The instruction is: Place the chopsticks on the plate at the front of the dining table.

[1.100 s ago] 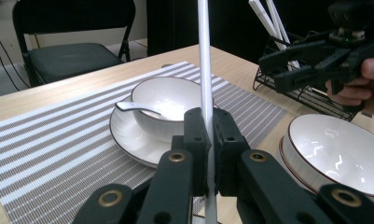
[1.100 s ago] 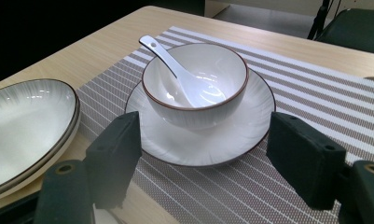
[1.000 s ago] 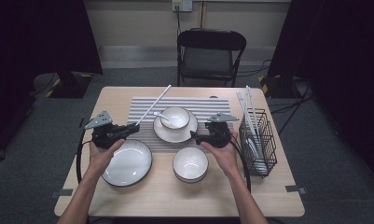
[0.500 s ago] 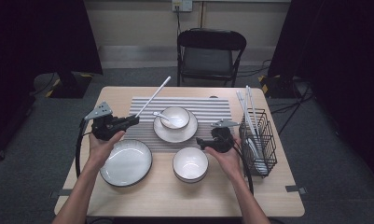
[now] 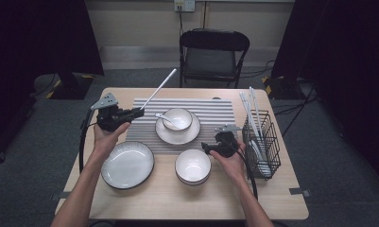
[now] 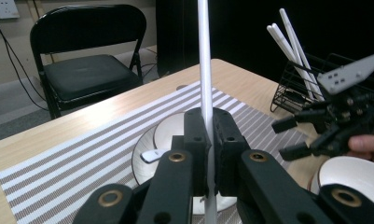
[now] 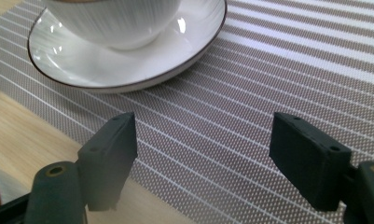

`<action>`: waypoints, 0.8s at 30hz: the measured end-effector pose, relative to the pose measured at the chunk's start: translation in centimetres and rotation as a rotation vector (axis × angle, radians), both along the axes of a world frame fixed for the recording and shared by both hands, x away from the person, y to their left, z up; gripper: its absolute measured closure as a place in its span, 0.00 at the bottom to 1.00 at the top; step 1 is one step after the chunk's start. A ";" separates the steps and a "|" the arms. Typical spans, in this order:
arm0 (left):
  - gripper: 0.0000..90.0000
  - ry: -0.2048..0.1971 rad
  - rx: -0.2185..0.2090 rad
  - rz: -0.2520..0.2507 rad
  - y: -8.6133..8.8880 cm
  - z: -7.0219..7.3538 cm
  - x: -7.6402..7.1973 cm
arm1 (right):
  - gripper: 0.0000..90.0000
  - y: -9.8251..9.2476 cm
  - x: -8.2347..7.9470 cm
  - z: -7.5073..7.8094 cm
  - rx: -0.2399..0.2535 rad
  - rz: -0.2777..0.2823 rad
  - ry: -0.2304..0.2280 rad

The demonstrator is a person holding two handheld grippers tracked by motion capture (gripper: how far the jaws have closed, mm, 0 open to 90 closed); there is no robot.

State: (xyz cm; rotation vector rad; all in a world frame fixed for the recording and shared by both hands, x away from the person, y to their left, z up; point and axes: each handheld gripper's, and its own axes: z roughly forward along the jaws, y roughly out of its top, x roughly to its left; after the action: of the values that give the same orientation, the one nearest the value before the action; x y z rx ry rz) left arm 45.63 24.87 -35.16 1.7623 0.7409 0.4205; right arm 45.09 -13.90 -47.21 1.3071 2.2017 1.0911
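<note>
The left tool is clamped tight on a long white chopstick, gripping it low on the shaft so that most of the stick rises up and away over the far left part of the striped placemat; in the left gripper view the chopstick stands almost straight up between the two pads. Because the hold is so near one end, the free end will swing wide with any twist of the wrist, so the hand should turn slowly and keep the grip firm, since a thin smooth stick can pivot or slide between flat pads. The likely aim is to set it down by the dishes, and the spot should be chosen well away from the small bowl with its spoon on the saucer, so the lower end does not knock them. It would be best to bring the stick level close above the placemat before letting go, so that it does not roll. The right tool hangs low at the near edge of the placemat, just beyond the white bowl, its jaws spread wide with nothing between them, as the right gripper view shows over the weave. It sits near the black wire basket where more chopsticks stand, and can go there next. The plate on the table lies untouched.
</note>
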 end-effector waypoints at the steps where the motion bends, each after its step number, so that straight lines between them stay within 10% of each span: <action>1: 0.96 0.001 0.005 0.004 0.0 0.1 0.2 | 0.26 0.0 0.0 -0.3 -0.015 -0.005 0.001; 24: 0.96 0.080 0.009 0.044 0.7 -1.7 5.1 | 0.24 0.3 0.4 -2.1 -0.090 -0.017 0.043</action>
State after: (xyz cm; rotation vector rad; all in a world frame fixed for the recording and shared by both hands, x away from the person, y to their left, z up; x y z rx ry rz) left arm 50.77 25.59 -36.82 1.7824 0.8367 0.3852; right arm 45.52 -13.62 -49.31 1.3206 2.2387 0.9546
